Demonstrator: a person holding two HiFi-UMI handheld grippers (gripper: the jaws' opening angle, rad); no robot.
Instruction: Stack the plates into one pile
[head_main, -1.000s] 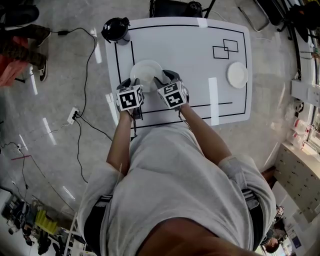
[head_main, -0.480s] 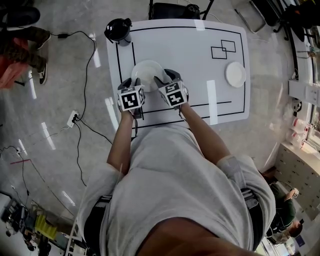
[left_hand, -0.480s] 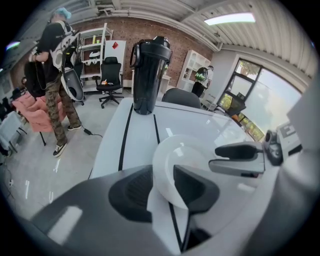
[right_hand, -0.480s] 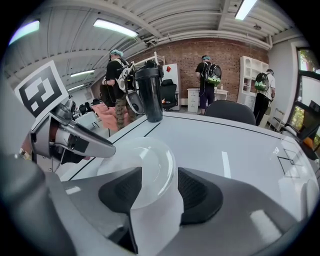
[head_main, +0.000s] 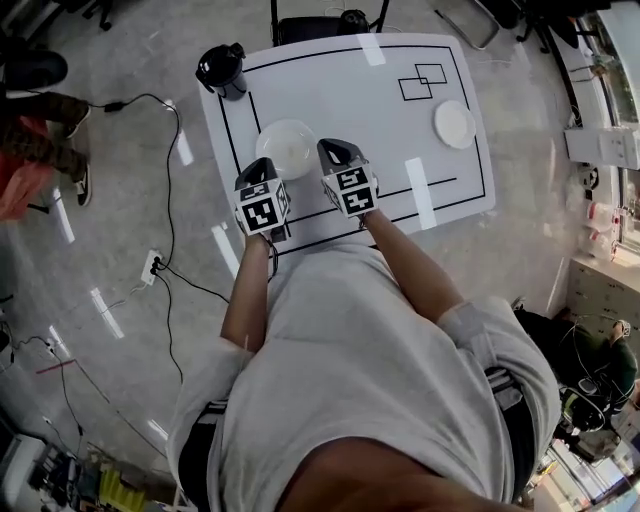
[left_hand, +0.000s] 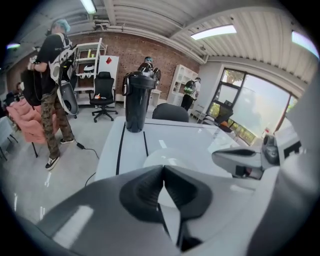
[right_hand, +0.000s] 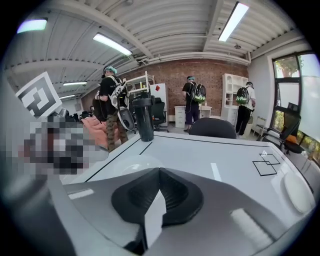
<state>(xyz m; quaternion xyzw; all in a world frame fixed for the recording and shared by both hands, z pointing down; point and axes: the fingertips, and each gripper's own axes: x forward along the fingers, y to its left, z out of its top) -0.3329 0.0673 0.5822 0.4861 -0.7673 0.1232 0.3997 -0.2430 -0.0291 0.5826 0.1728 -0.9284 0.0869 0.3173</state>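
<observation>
left gripper (left_hand: 163, 168): jaws have just been closed together, nothing is held | right gripper (right_hand: 159, 171): also just closed, empty | first plate (head_main: 286, 147): seen just above both grippers, frame centre | second plate (head_main: 454, 123): seen upper right on table (head_main: 350, 90), well apart

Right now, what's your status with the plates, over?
Left gripper, right gripper: jaws just closed, shut, nothing between them. Near plate and far plate lie apart, not stacked. Black jug at table corner, out of the way.
</observation>
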